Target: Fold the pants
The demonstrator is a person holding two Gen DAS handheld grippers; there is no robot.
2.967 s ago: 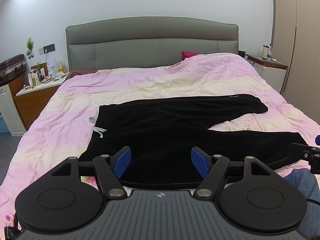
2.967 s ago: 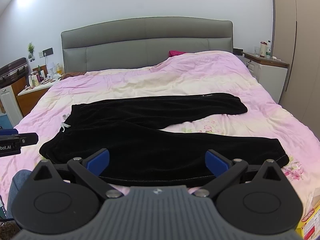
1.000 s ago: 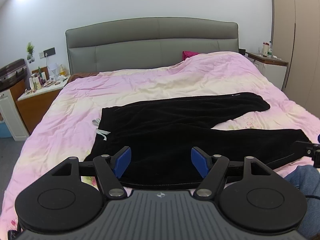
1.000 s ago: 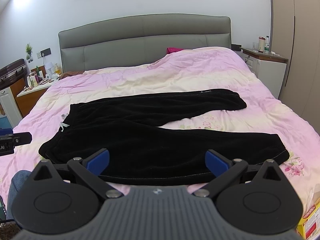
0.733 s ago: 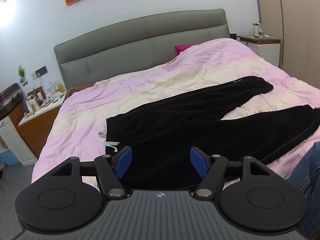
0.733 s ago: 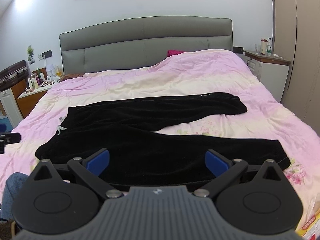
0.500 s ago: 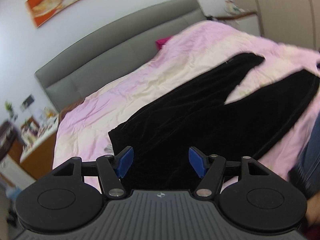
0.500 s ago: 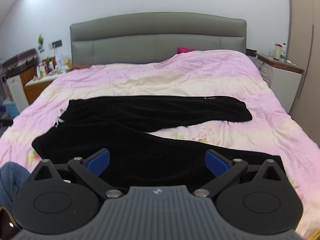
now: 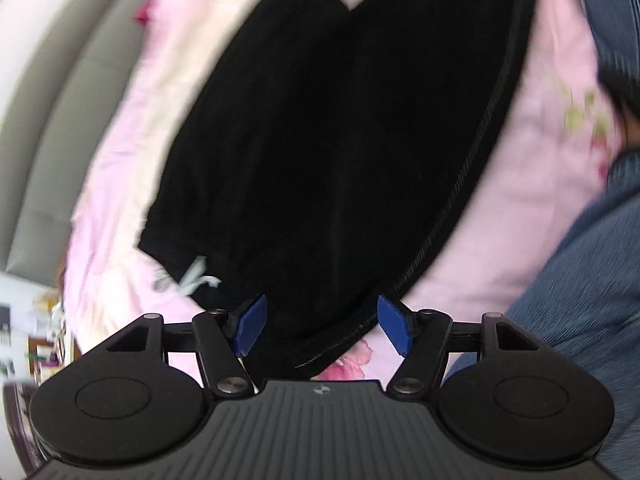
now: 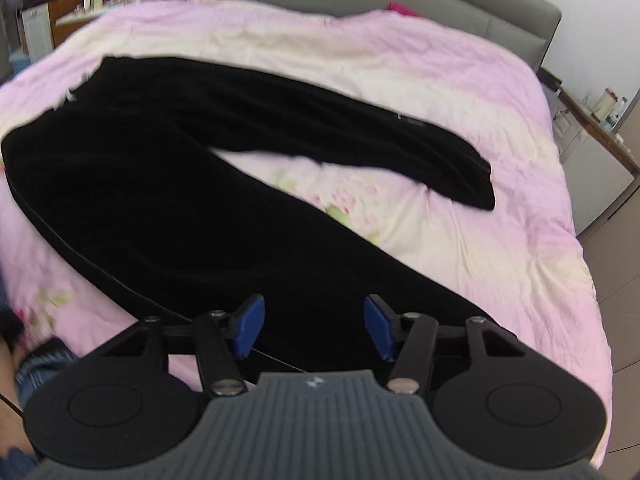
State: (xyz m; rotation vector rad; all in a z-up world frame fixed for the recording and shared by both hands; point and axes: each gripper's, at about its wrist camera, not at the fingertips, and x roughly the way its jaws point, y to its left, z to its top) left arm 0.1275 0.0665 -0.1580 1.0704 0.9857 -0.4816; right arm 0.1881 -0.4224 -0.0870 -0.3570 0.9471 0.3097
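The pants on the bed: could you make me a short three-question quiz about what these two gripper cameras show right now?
1. True or false: the black pants lie spread on the pink duvet with both legs apart.
2. Which part of the pants is the left gripper nearest? A) the far leg cuff B) the near waist corner beside the white drawstring C) the crotch
3. Fill in: the right gripper hangs over the near leg with its jaws ____.

Key
1. True; the duvet shows between the legs.
2. B; the blue fingers straddle the corner of the waist.
3. Open; nothing is gripped in either gripper.
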